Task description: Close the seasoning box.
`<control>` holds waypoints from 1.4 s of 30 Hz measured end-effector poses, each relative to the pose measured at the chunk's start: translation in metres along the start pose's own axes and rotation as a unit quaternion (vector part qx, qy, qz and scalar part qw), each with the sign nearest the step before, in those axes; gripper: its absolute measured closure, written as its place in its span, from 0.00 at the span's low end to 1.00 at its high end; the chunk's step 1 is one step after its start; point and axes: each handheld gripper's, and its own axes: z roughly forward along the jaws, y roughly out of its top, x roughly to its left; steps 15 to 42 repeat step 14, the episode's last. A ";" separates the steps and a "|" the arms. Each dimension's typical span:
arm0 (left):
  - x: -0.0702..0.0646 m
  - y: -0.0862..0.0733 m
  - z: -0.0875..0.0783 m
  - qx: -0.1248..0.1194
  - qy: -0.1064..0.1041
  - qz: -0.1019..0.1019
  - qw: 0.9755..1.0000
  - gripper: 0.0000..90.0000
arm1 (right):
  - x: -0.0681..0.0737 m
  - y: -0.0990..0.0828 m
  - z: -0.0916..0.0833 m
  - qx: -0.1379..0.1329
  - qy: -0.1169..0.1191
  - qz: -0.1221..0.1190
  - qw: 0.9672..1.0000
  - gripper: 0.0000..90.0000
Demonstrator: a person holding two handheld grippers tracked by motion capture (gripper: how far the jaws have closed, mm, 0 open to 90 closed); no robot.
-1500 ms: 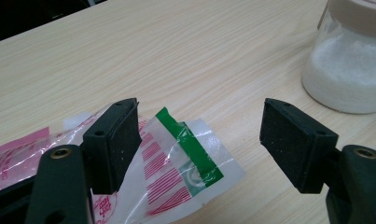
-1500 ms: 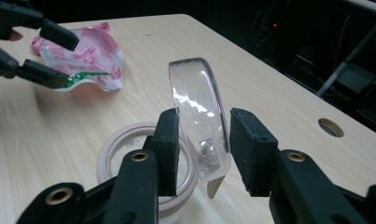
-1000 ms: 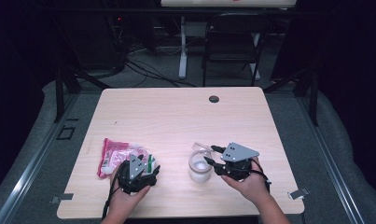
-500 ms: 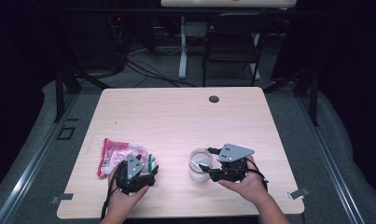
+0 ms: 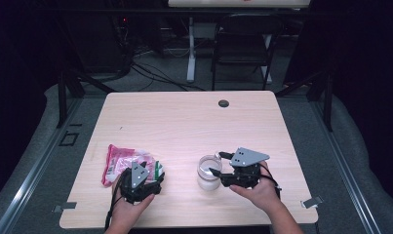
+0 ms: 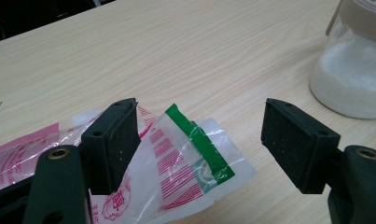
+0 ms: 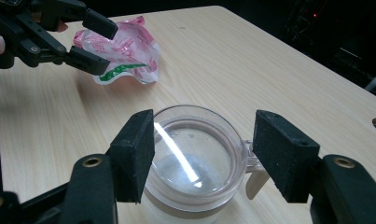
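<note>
Since a moment ago, the right tool has swung its jaws in toward the clear jar, and those jaws have just been opening; they now stand wide on either side of the jar's rim without pressing on it. Nearest the person, on the left, the left tool sits low over the pink and white plastic bag, jaws spread wide, with the bag's green-edged corner lying loose between them, not gripped. The jar stands upright on the surface near the front edge, just right of the bag. It has a small handle and holds a shallow layer of white powder or grains at the bottom. The bag's contents cannot be made out. By my reading, little is done: neither thing is held yet, and any pouring is still to come. Farther off, a dark round grommet sits near the far edge.
</note>
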 end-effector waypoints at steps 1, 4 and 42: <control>0.000 0.000 0.000 -0.001 0.002 0.000 1.000 0.30 | -0.001 0.000 0.000 -0.001 0.001 0.002 1.000 0.43; 0.001 0.000 -0.002 -0.003 0.003 -0.002 1.000 0.30 | -0.003 0.000 -0.001 -0.004 -0.004 0.006 1.000 0.43; 0.008 0.000 -0.007 -0.013 0.011 -0.017 1.000 0.30 | -0.015 0.000 -0.011 -0.012 -0.024 0.019 0.999 0.44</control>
